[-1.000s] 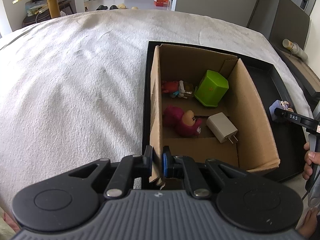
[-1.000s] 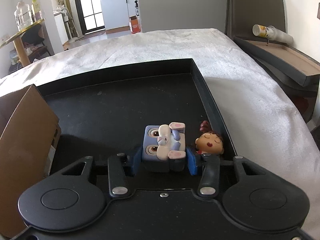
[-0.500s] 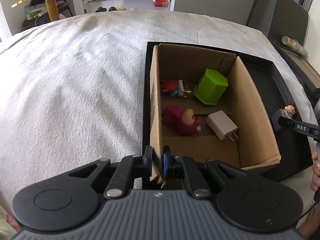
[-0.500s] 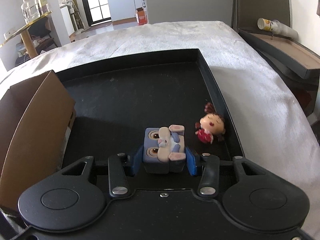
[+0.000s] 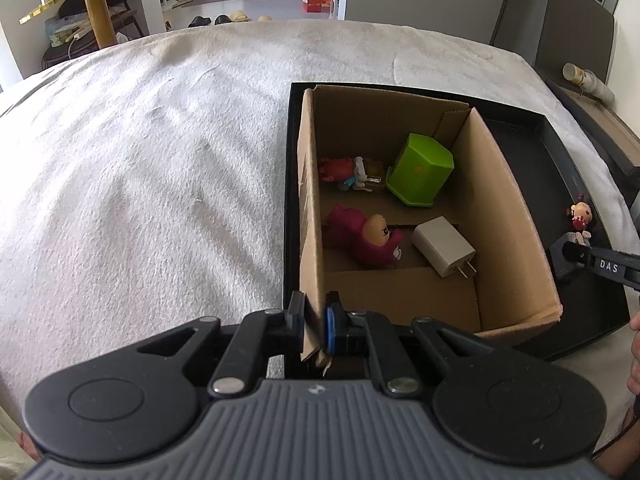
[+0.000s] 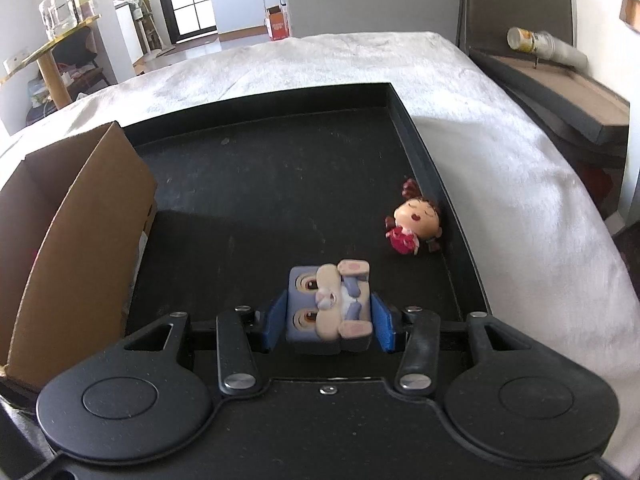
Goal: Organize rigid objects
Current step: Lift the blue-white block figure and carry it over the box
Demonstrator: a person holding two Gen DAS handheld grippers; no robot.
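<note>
My left gripper [image 5: 313, 322] is shut on the near left wall of an open cardboard box [image 5: 310, 200] that stands in a black tray [image 5: 560, 148]. Inside the box lie a green block [image 5: 420, 170], a magenta doll [image 5: 362, 232], a white charger [image 5: 442, 246] and a small red and blue figure [image 5: 346, 172]. My right gripper [image 6: 329, 322] is shut on a blue-grey rabbit cube toy [image 6: 329, 310] and holds it above the tray floor [image 6: 260, 184]. A small red-dressed doll [image 6: 414, 226] lies by the tray's right rim. The box wall [image 6: 80, 240] is at my left.
The tray sits on a white blanket [image 5: 140, 160]. A dark shelf [image 6: 560, 80] with a paper cup stack [image 6: 544, 46] stands at the right. The right gripper [image 5: 600, 266] shows at the right edge of the left wrist view.
My right gripper has lifted and drawn back with the rabbit cube, away from the red-dressed doll, which stays on the tray. My left gripper keeps its hold on the box wall.
</note>
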